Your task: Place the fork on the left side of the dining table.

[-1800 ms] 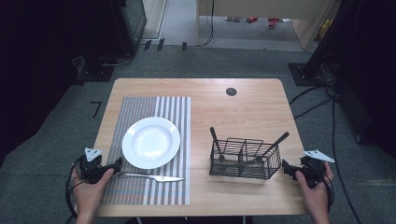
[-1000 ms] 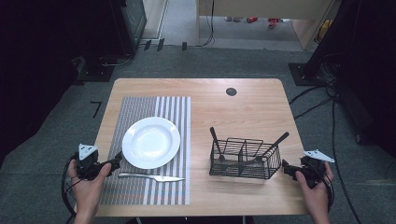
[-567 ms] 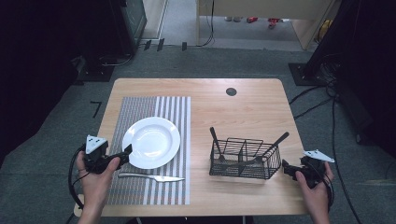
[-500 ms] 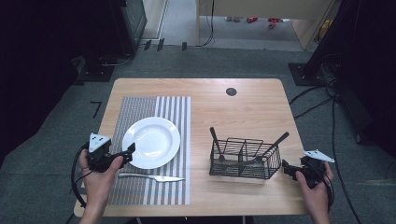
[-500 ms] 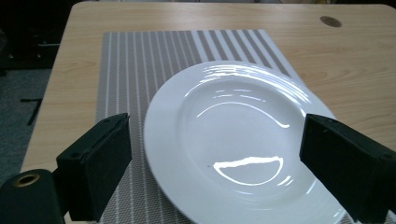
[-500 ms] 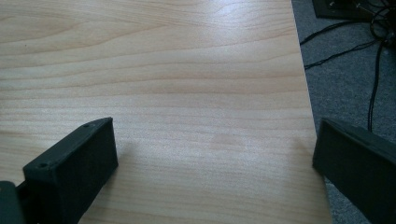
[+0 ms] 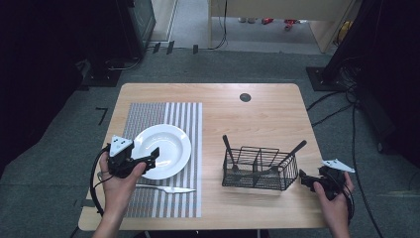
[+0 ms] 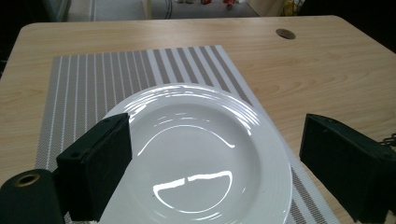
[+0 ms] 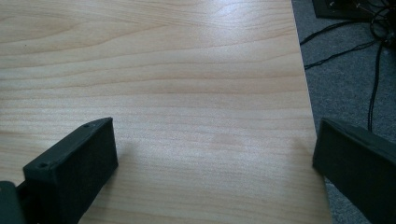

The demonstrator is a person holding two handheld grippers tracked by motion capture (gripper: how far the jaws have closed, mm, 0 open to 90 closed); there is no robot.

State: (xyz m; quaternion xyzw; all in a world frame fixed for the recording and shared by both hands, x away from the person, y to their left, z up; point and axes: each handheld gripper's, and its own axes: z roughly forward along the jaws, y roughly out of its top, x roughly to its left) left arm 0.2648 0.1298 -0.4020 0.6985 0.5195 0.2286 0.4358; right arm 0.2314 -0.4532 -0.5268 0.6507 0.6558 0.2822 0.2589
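A white plate (image 7: 166,148) lies on a grey striped placemat (image 7: 148,116), and a table knife (image 7: 163,188) rests on the mat just in front of it. My left gripper (image 7: 151,156) hovers over the plate's near left rim, open, its jaws spread wide over the plate (image 8: 205,158) with nothing between them. A black wire caddy (image 7: 260,168) holding dark-handled utensils stands at the front right. To the caddy's right, my right gripper (image 7: 307,179) is open above bare table (image 9: 187,93) near the right edge.
The wooden table (image 7: 257,119) has a round cable hole (image 7: 245,97) near its far edge. Cables (image 7: 341,104) trail on the grey floor to the right. The table's right edge (image 9: 301,93) runs close to the right gripper.
My left gripper has moved up and right from beside the knife's handle end to over the plate's near rim. The right gripper has stayed put.
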